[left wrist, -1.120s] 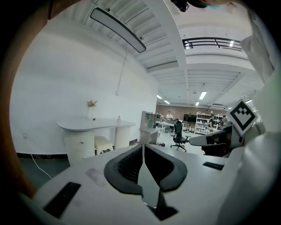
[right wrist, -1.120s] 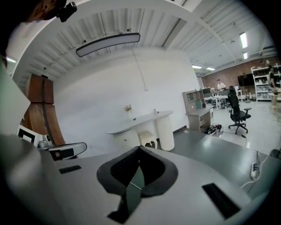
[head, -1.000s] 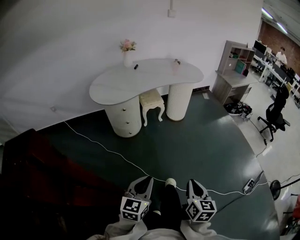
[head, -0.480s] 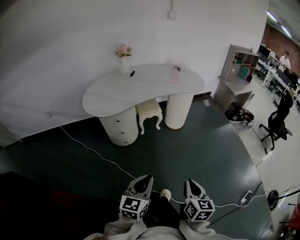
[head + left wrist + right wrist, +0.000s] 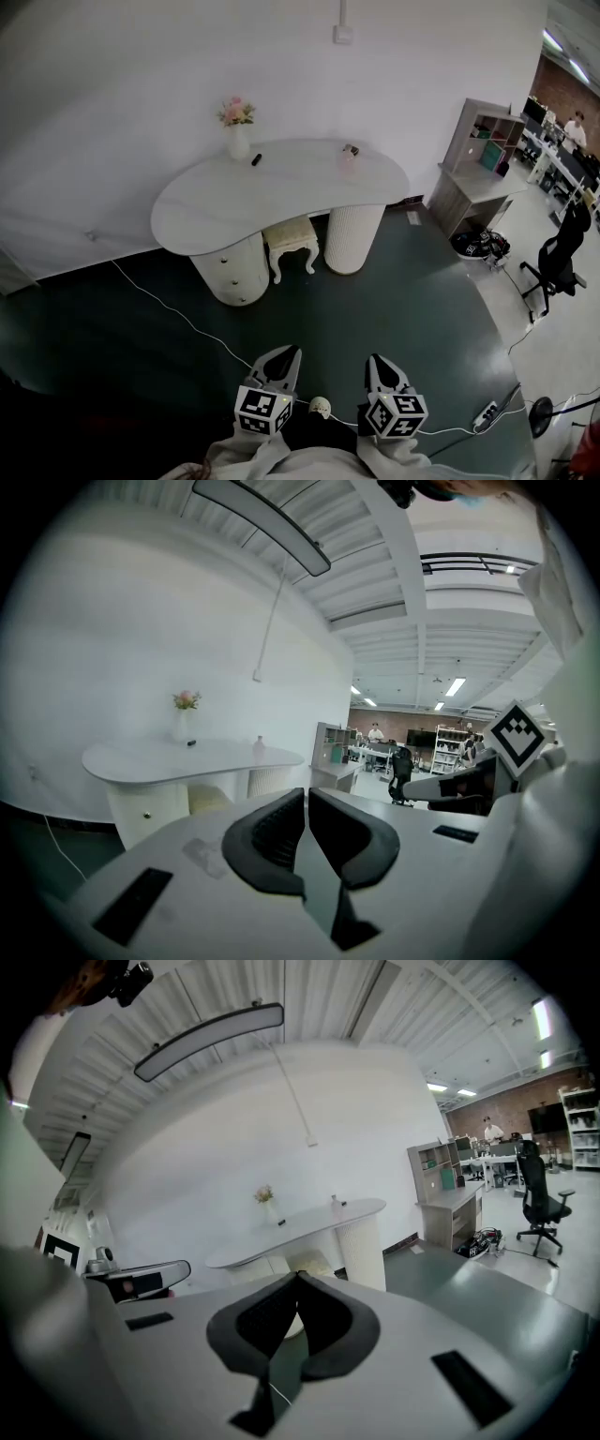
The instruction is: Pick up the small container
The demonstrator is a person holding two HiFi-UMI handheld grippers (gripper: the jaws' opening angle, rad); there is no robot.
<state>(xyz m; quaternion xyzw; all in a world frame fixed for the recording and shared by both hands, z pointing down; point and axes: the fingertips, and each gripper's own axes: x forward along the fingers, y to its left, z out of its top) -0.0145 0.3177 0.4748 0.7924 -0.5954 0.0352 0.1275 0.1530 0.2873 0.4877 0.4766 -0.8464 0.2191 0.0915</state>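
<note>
The small container (image 5: 348, 153), a pale pinkish bottle, stands near the right end of the white curved table (image 5: 206, 202), far ahead of me. It also shows as a small container (image 5: 259, 745) in the left gripper view and as a small container (image 5: 333, 1202) in the right gripper view. My left gripper (image 5: 284, 354) and right gripper (image 5: 378, 361) are held low and close to my body, well short of the table. Both are shut with nothing between the jaws: the left gripper (image 5: 307, 794) and right gripper (image 5: 298, 1277) pads meet.
A vase of flowers (image 5: 236, 127) and a small dark object (image 5: 256, 159) sit at the table's back. A cream stool (image 5: 290, 244) stands under it. A white cable (image 5: 178, 314) crosses the dark floor. A shelf unit (image 5: 478, 150) and an office chair (image 5: 562, 248) stand at the right.
The table has slid left and down in the head view and looks nearer, as I walk towards it. Both grippers stay shut in the same low position.
</note>
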